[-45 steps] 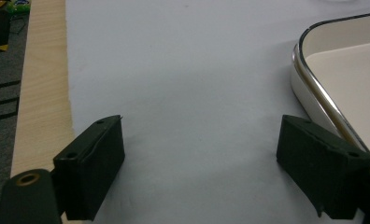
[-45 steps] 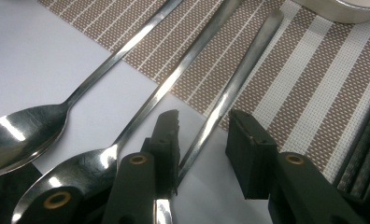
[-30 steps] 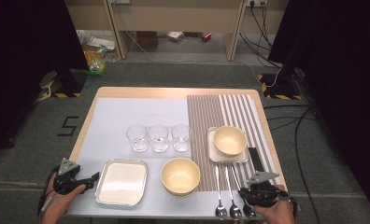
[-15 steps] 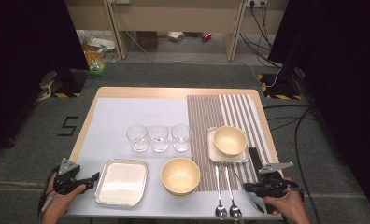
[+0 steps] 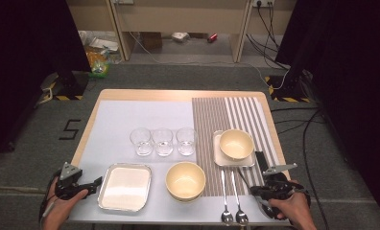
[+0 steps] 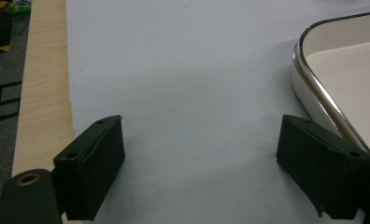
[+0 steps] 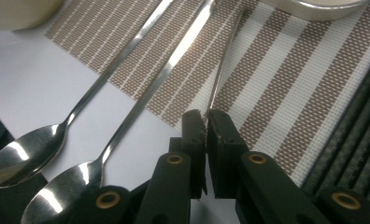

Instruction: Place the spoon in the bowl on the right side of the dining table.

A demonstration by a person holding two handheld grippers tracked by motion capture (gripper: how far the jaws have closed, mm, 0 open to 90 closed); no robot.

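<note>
Two tongs are working low on the table: the right gripper [image 7: 205, 122] is clamping a thin metal handle [image 7: 223, 65] on the striped mat [image 7: 286, 88], with two spoons [image 7: 127, 107] lying at its nine o'clock. The left gripper [image 6: 199, 163] is hovering wide open and empty, the tray [image 6: 342, 70] at its three o'clock.

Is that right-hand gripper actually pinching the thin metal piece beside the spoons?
Touching. In the right gripper view, the right gripper has its jaws closed on the end of the thin metal utensil.
</note>
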